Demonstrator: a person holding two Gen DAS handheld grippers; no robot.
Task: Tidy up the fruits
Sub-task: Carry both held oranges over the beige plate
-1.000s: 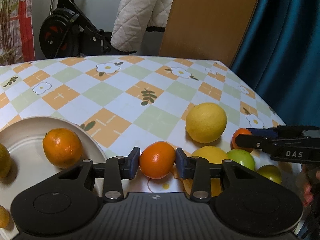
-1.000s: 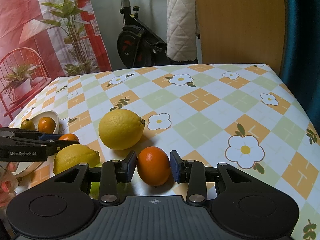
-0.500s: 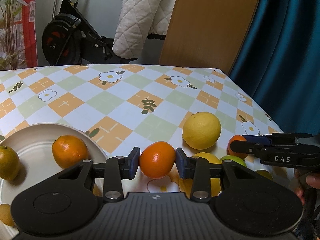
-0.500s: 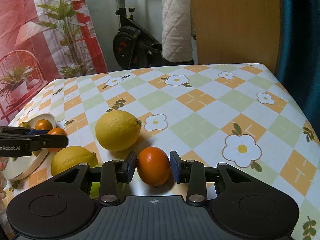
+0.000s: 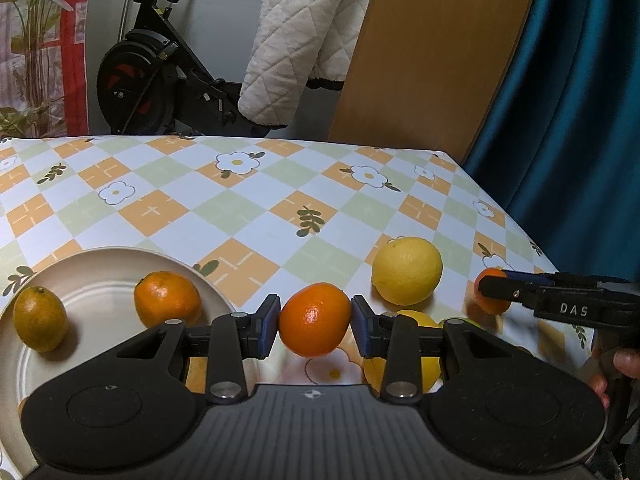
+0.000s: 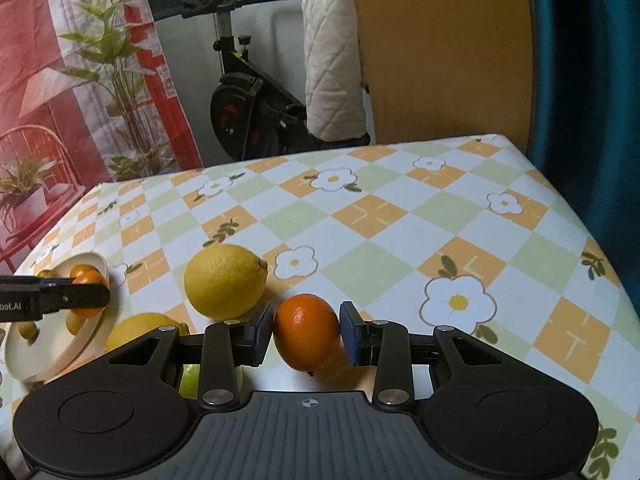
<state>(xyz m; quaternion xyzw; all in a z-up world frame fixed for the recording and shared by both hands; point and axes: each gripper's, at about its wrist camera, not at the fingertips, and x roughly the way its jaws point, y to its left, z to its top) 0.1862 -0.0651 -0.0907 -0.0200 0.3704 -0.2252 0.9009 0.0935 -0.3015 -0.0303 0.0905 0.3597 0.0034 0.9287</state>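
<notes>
My left gripper (image 5: 315,320) is shut on a small orange (image 5: 315,319) and holds it above the table, just right of a white plate (image 5: 100,258). The plate holds an orange (image 5: 167,299) and a greenish-yellow citrus (image 5: 39,318). My right gripper (image 6: 307,330) is shut on another small orange (image 6: 307,332), held above the tablecloth. A large lemon (image 5: 407,271) lies on the cloth; it also shows in the right wrist view (image 6: 225,281). A second lemon (image 6: 140,330) and a green fruit (image 6: 192,380) lie partly hidden under the fingers.
The table has a checked flower-pattern cloth (image 6: 400,240). Its right edge runs beside a teal curtain (image 5: 580,120). A wooden board (image 5: 432,52), a quilted white cover (image 5: 304,36) and an exercise bike (image 5: 148,88) stand behind the far edge.
Both grippers have lifted with their oranges still held. The left one has risen and tilted up, and shifted toward the plate. The lemons have not moved.
</notes>
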